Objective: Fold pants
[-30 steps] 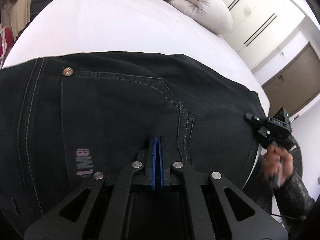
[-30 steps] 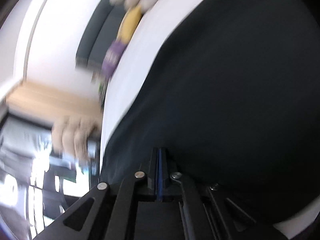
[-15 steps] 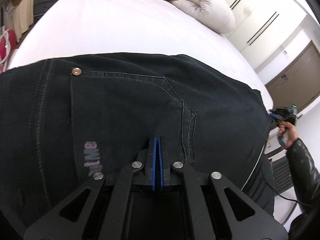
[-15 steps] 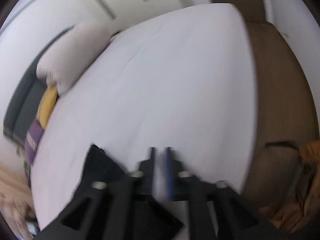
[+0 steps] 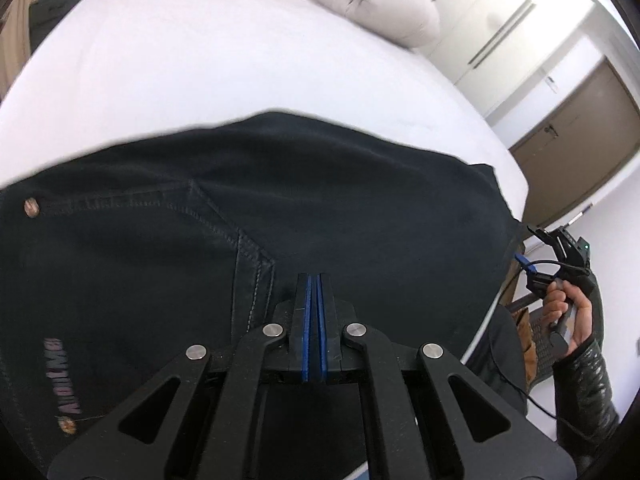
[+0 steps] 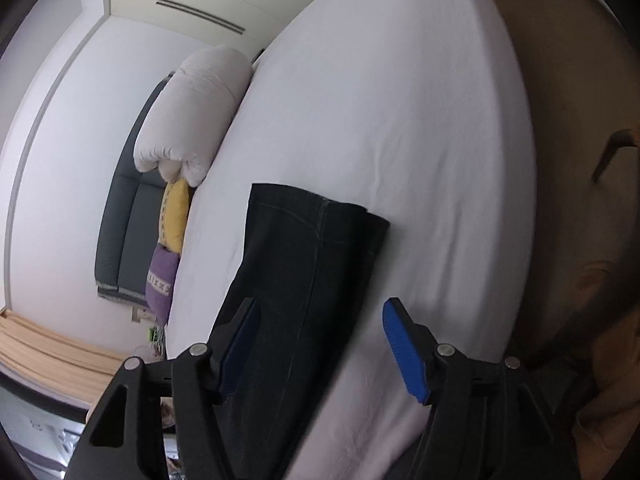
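Observation:
Black pants (image 5: 360,208) lie on the white bed (image 5: 240,68), back pocket and a rivet (image 5: 31,207) facing up, with pink lettering at the lower left. My left gripper (image 5: 314,280) is shut, its blue pads together just over the cloth by the pocket seam; I see no fabric between them. In the right wrist view the pants (image 6: 308,264) lie as a long dark strip with the hem end far from me. My right gripper (image 6: 320,332) hovers above the strip; its jaws are opening and its pads (image 6: 404,352) touch nothing. The right gripper (image 5: 560,248) also shows off the bed's right edge, held by a hand.
A rolled white duvet (image 6: 192,108), a yellow pillow (image 6: 176,212) and a purple pillow (image 6: 160,280) line the head of the bed by a grey headboard (image 6: 128,220). White wardrobe doors (image 5: 500,28) and a brown door (image 5: 572,140) stand beyond. Brown floor (image 6: 580,120) borders the bed.
The right gripper's jaws went from shut to wide apart, and its view swung round onto the pants' hem end. The left gripper stayed shut and shifted right across the pants.

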